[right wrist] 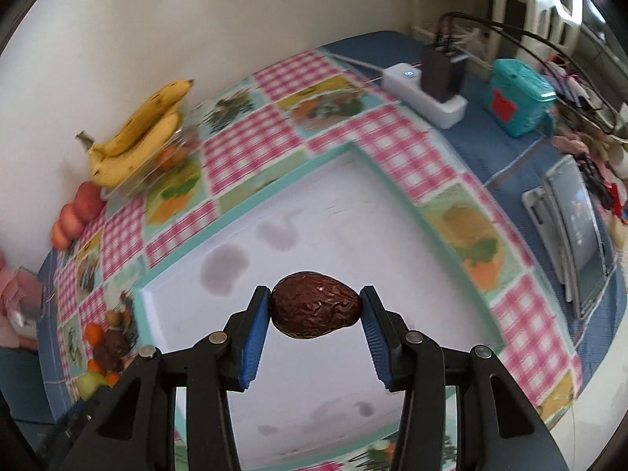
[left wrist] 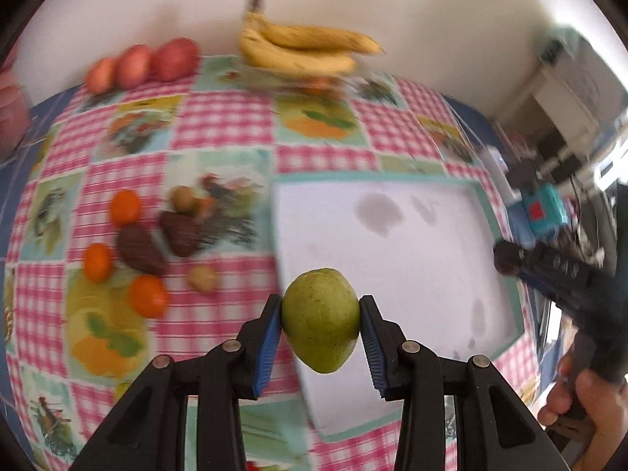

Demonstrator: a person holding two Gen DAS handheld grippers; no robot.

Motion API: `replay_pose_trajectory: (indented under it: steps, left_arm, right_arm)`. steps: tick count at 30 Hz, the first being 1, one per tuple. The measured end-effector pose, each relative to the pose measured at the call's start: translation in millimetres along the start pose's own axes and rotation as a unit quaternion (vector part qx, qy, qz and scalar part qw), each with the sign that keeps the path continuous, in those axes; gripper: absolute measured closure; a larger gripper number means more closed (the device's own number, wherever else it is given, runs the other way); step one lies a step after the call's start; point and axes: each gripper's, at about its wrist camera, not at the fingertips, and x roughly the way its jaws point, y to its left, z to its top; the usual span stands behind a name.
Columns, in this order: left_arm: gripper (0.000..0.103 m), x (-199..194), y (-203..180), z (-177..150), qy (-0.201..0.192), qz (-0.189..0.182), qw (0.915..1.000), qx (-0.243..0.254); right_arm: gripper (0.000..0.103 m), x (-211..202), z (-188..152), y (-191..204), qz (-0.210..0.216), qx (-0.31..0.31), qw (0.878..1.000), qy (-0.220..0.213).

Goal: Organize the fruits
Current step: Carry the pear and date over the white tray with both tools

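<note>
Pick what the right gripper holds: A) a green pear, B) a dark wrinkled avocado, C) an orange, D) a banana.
B: the right gripper is shut on a dark wrinkled avocado above the white tray; the green pear sits in the left gripper.

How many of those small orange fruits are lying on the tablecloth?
4 seen from the left wrist, loosely ringing the dark avocados: one farthest back, one left, one nearest, and one under the bananas, blurred. More may be hidden.
</note>
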Motion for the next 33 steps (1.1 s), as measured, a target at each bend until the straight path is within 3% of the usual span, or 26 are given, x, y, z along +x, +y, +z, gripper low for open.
replay_pose_trajectory:
  steps: [4,8,18,29,30,31,33]
  left_arm:
    - [0.061,26,-29,-4,0.021,0.004,0.9991,0.036]
    - [0.061,49,-37,-6,0.037,0.012,0.9984,0.041]
    - [0.061,62,-31,-6,0.043,0.019,0.9983,0.035]
    - [0.059,69,-27,-7,0.049,0.022,0.998,0.032]
    - [0.052,69,-27,-6,0.047,0.023,0.998,0.034]
    - [0.038,67,-28,-6,0.044,0.024,0.998,0.039]
    - [0.031,64,-31,-6,0.035,0.023,0.9981,0.045]
  right_arm:
    - [0.055,6,3,-11,-0.005,0.009,1.0,0.003]
    - [0.055,24,3,-18,-0.004,0.019,1.0,0.022]
    - [0.055,65,-1,-25,-0.037,0.011,0.997,0.06]
    - [0.051,71,0,-20,-0.047,-0.006,0.997,0.066]
    - [0.049,71,0,-20,-0.044,-0.008,0.997,0.067]
    - [0.046,72,1,-20,-0.041,-0.008,0.997,0.068]
    - [0.043,74,1,-18,-0.043,-0.015,0.996,0.071]
